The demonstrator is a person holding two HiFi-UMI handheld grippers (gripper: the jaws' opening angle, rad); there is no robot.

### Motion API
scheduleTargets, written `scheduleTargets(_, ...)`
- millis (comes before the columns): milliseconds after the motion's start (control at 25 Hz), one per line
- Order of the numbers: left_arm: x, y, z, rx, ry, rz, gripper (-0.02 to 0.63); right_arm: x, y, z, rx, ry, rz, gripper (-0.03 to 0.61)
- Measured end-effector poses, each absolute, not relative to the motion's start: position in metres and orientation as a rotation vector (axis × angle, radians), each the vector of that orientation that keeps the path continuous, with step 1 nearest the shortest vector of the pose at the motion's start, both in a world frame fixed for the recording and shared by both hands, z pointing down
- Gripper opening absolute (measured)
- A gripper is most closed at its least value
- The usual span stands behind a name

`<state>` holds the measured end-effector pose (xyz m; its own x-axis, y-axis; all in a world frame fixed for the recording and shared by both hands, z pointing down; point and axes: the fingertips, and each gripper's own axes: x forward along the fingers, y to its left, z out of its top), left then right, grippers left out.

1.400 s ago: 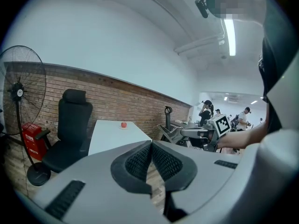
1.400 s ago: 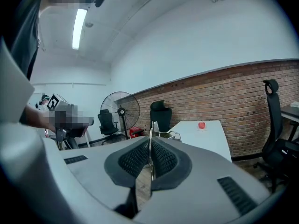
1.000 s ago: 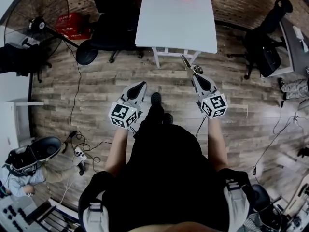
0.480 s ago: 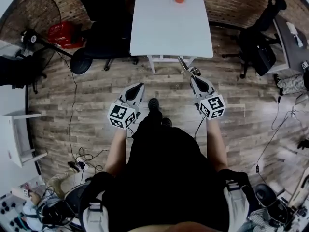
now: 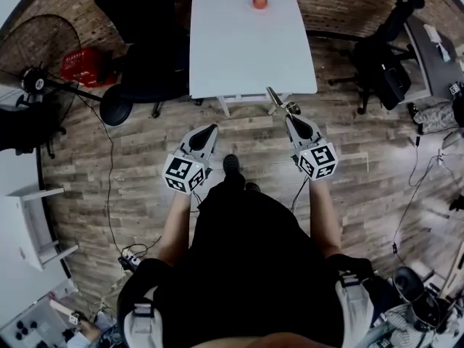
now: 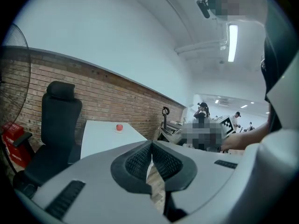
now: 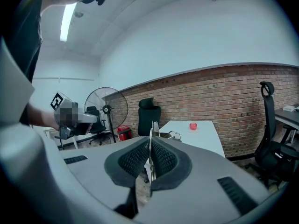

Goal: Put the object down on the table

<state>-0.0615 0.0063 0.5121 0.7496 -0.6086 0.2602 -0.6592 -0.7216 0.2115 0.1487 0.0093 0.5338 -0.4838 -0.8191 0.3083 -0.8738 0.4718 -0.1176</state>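
My right tool (image 5: 293, 117) clamps a thin metal object (image 5: 276, 100) by the desk's (image 5: 246, 56) near edge. My left tool (image 5: 211, 128) is clenched shut.

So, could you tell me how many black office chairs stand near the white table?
2: the left chair beside the table, the right chair farther off; more may be hidden.

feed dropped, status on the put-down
Left tool shut, empty. Right tool shut on metal object, short of white table. Red item at table's far end.
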Motion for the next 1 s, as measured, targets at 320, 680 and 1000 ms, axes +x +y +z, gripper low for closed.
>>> scheduleTargets(320, -0.063, -0.040, 0.514, 2.685, -0.912, 0.258, 0.020, 0.136, -0.028, 0.539, 1.498, -2.472, 0.392, 0.005)
scheduleTargets(680, -0.081, -0.079, 0.519, 2.711, -0.877, 0.255, 0.020, 0.117, -0.059, 0.543, 1.522, -2.452, 0.365, 0.005)
scheduleTargets(1000, -0.090, -0.096, 0.521, 2.731, -0.836, 0.286, 0.020, 0.103, -0.063, 0.548, 1.517, -2.425, 0.372, 0.005)
